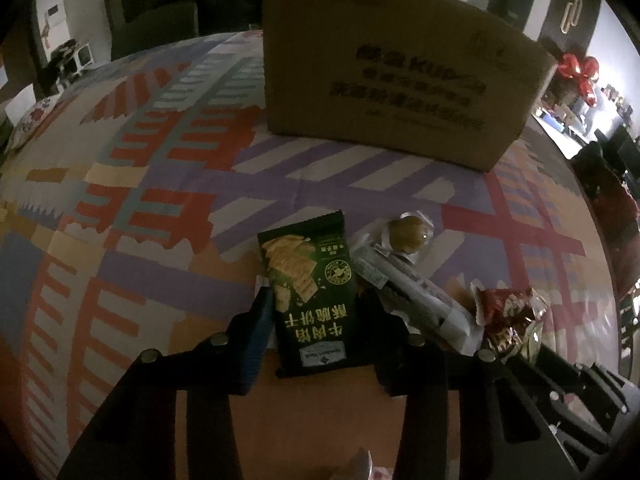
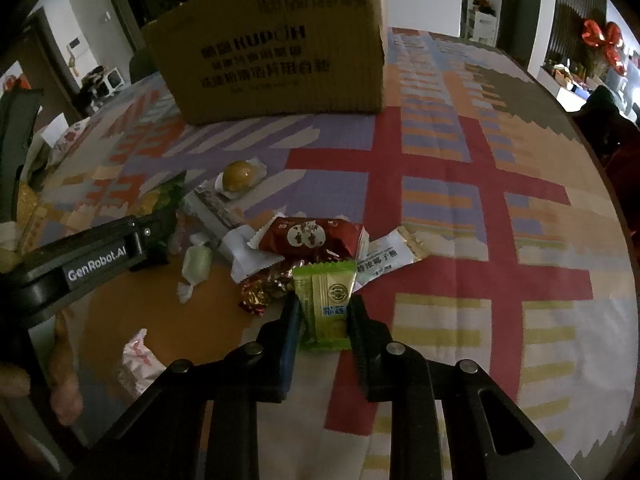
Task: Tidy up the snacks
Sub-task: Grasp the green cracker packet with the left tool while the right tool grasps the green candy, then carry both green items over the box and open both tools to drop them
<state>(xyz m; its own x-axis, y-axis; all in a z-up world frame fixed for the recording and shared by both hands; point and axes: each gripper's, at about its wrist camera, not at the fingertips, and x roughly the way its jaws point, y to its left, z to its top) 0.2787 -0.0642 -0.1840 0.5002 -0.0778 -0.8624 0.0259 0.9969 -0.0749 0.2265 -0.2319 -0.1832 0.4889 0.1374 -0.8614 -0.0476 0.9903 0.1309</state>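
Observation:
A dark green cracker packet (image 1: pixel 310 280) lies on the patterned tablecloth (image 1: pixel 160 168), and my left gripper (image 1: pixel 316 300) is shut on its lower half, a pad against each long side. In the right wrist view, my right gripper (image 2: pixel 324 304) is shut on a small light green snack packet (image 2: pixel 326 300) at the near edge of a heap of snacks. In that heap are a red packet (image 2: pixel 310 236), a white packet with a gold end (image 2: pixel 390 256) and crumpled foil wrappers (image 2: pixel 260 288). A tall cardboard box (image 1: pixel 400 80) (image 2: pixel 280 60) stands behind the snacks.
A wrapped brown egg (image 2: pixel 238 174) (image 1: pixel 408 232), a long white packet (image 1: pixel 420 300), a pale green candy (image 2: pixel 198 262) and a pink-white wrapper (image 2: pixel 138 360) lie nearby. A person's hand (image 2: pixel 64 392) shows at the lower left. The round table's edge (image 2: pixel 592 152) curves on the right.

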